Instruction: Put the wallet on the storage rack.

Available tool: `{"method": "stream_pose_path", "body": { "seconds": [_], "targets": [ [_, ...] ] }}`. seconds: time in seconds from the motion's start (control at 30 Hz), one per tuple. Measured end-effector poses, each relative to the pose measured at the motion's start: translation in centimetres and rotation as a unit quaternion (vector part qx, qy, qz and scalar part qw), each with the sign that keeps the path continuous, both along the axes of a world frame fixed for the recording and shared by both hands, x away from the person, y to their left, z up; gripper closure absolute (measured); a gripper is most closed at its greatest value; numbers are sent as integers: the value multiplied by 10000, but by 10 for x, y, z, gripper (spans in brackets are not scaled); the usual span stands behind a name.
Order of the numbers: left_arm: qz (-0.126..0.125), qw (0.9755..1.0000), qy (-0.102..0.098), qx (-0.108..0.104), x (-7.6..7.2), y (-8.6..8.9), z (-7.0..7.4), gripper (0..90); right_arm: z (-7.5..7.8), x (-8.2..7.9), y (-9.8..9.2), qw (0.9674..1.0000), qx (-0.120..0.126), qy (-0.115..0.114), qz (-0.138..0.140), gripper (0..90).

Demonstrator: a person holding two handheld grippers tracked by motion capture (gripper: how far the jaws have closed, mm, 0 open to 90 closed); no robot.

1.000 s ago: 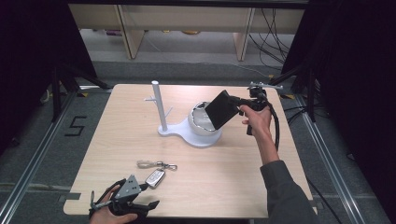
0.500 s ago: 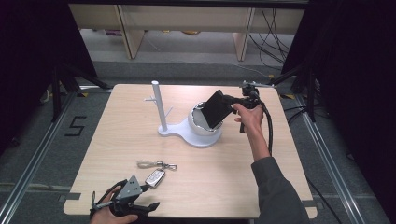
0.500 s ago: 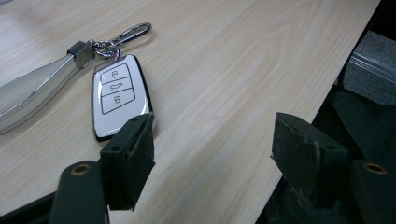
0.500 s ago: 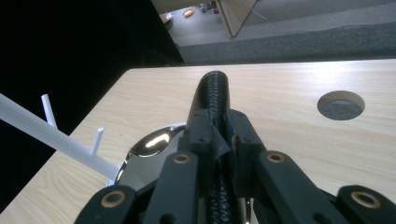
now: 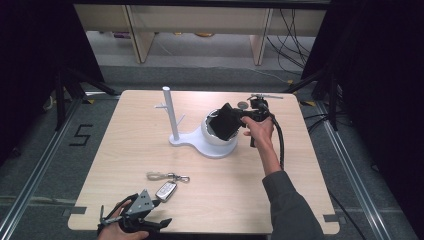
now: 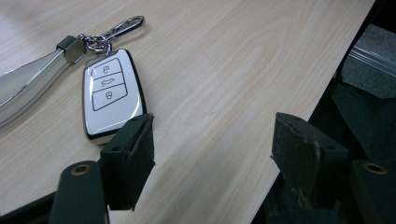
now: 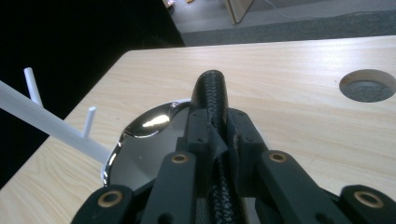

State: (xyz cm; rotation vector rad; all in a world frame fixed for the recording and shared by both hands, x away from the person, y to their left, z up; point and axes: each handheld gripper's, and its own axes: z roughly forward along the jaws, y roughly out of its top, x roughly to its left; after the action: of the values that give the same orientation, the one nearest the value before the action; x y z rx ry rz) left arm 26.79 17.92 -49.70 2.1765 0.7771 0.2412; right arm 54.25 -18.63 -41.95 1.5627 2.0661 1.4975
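Your right gripper (image 5: pixel 239 118) pinches a black wallet (image 5: pixel 225 121) above the white bowl (image 5: pixel 215 137); your left gripper (image 5: pixel 145 220) rests wide open, empty, the car key (image 6: pixel 110 89) at its eleven o'clock.

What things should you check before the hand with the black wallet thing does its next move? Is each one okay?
1. Right gripper has a firm hold on the black wallet: ok, the jaws are clamped on its edge.
2. Wallet is above the bowl of the white stand: ok in the high view.
3. Wallet is clear of the stand's post and pegs: ok, they sit off to the side.
4. Bowl has room inside: cannot tell, the wallet and gripper cover much of it.
5. Left gripper is out of the way: ok, open at the near table edge.
6. Car key is safe: ok, lying flat, untouched.
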Motion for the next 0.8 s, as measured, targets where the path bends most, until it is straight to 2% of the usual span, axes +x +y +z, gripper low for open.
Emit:
{"method": "stream_pose_path", "body": {
  "seconds": [0.1,0.13,0.17,0.2,0.23,0.27,0.33,0.37,0.4,0.47,0.5,0.57,0.63,0.67,0.7,0.73,0.8],
  "targets": [
    [-51,9999,-3,114,1,2,0,293,1,-1,0,9999,69,88,3,783],
    [-57,9998,-3,168,1,2,0,292,3,0,-3,10000,-56,17,-11,745],
    [-57,9998,-3,168,1,2,0,292,3,0,-3,10000,-56,17,-11,745],
    [-15,9999,30,99,0,1,0,292,6,-2,-4,9999,-126,45,-24,658],
    [-15,9999,30,99,0,1,0,292,6,-2,-4,9999,-126,45,-24,658],
    [-22,9999,24,112,0,0,0,292,10,-4,-8,9998,-155,-19,-140,580],
    [-57,9999,10,99,0,0,0,291,14,-8,-13,9993,-325,-121,-169,517],
    [-57,9999,10,99,0,0,0,291,14,-8,-13,9993,-325,-121,-169,517],
    [-60,9999,-18,133,0,0,0,291,19,-13,-17,9982,-517,-222,-216,474],
    [-26,9999,-11,114,1,1,0,291,23,-20,-21,9979,-535,-251,-251,445],
    [-3,10000,-14,34,0,0,0,291,25,-25,-23,9981,-486,-233,-293,431],
    [-24,9999,-16,96,1,1,1,290,25,-29,-26,9980,-487,-295,-277,421],
    [-17,10000,-26,64,1,2,0,289,23,-43,-34,9980,-542,-294,-100,391],
    [42,9999,-8,124,1,2,1,288,21,-48,-37,9979,-571,-304,-75,381],
    [42,9999,-8,124,1,2,1,288,21,-48,-37,9979,-571,-304,-75,381],
    [35,9999,-2,115,2,2,0,288,18,-60,-41,9981,-553,-278,-13,376],
    [16,9998,-12,174,2,2,0,287,14,-70,-43,9983,-537,-217,78,361]
  ]
}}
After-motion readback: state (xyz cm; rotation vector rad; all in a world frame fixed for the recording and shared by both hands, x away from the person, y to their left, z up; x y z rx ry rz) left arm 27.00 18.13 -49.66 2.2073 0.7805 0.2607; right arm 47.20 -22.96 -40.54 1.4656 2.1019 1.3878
